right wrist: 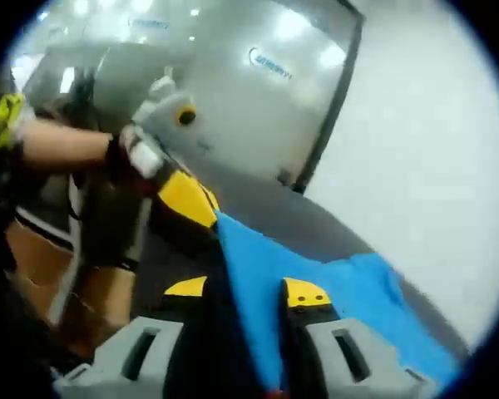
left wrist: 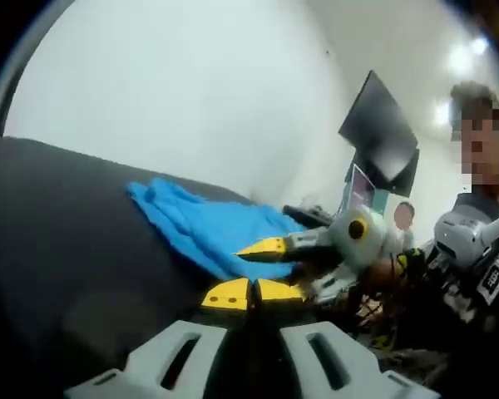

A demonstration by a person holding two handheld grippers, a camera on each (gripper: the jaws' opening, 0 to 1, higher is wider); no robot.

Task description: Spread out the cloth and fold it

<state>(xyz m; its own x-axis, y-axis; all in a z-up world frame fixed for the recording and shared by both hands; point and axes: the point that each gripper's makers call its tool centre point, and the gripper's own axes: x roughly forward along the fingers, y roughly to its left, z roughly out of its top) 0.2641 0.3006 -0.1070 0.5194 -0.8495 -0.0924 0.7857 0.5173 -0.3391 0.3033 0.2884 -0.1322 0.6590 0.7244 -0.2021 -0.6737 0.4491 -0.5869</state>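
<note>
Between right gripper (right wrist: 245,291) jaws: blue cloth (right wrist: 316,291) (edge hanging).

Colours on your counter
Cloth (left wrist: 212,229) plain bright blue, counter (left wrist: 58,249) dk grey; your tools (left wrist: 251,293) (right wrist: 245,293) yellow tips w/ lt grey bodies.

You are working over a dark grey table (left wrist: 58,241), its surface matte and smooth. In the left gripper view, the blue cloth (left wrist: 208,229) lies rumpled on it toward two o'clock, running back to the far edge at the white wall. In the right gripper view, the table (right wrist: 266,208) stretches toward one o'clock, the cloth (right wrist: 358,291) draped across it.
</note>
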